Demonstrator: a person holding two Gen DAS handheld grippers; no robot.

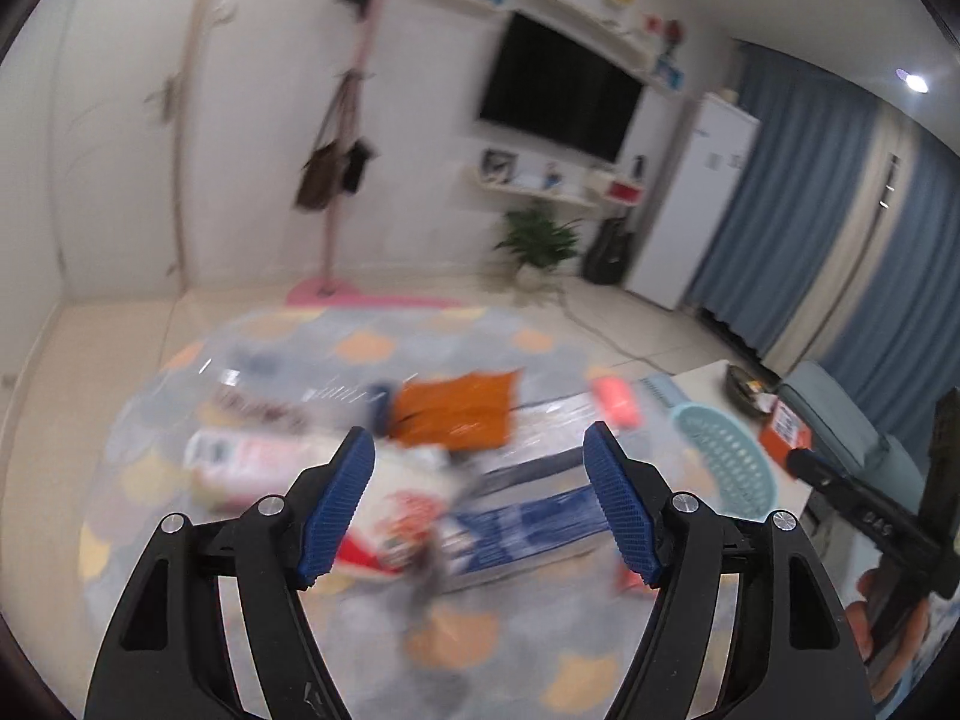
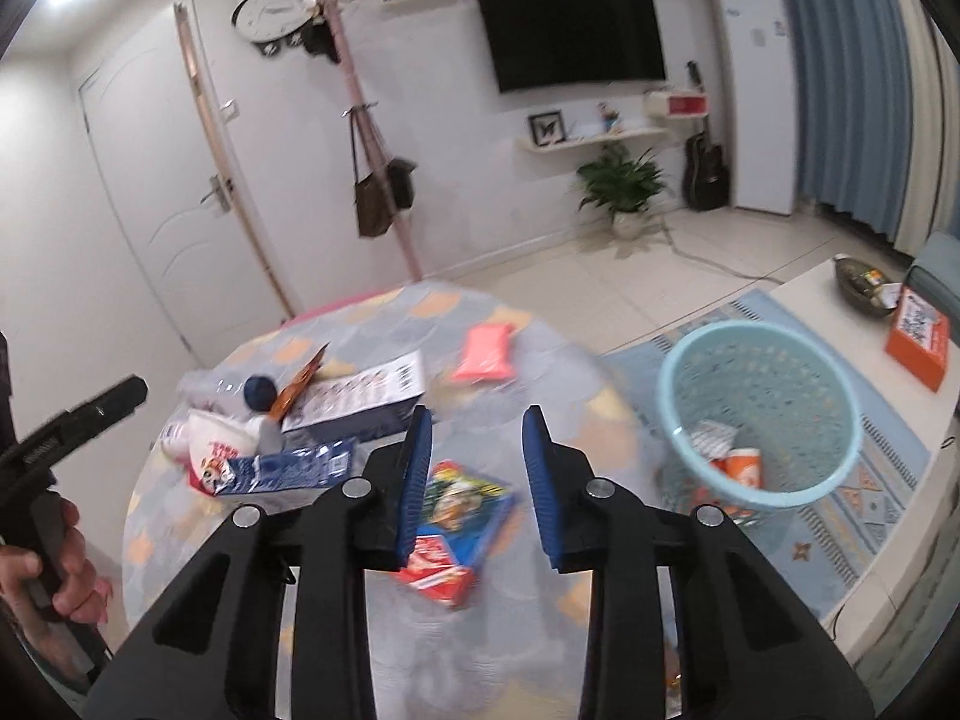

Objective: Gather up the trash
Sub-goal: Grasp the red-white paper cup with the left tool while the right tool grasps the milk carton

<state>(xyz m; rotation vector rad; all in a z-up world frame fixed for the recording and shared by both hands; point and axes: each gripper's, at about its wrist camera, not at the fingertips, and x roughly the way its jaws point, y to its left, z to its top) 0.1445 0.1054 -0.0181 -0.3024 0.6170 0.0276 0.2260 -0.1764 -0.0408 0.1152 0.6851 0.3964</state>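
Trash lies on a round table point(image 2: 384, 630) with a patterned cloth. In the right wrist view I see a blue and white box point(image 2: 360, 396), a blue carton point(image 2: 288, 471), a white cup point(image 2: 210, 441), a pink pack point(image 2: 486, 354) and a red and blue wrapper point(image 2: 456, 528). My right gripper point(image 2: 474, 480) is open and empty just above that wrapper. My left gripper point(image 1: 480, 504) is open and empty above the blurred table, with an orange wrapper point(image 1: 456, 411) beyond it. A light blue basket point(image 2: 762, 414) with some trash inside stands right of the table.
A white low table point(image 2: 840, 312) with an orange box point(image 2: 918, 339) and a dark bowl point(image 2: 858, 285) stands at the right. A coat stand point(image 2: 366, 138), a potted plant point(image 2: 624, 186) and a guitar point(image 2: 705, 162) line the far wall. A door point(image 2: 150, 180) is at the left.
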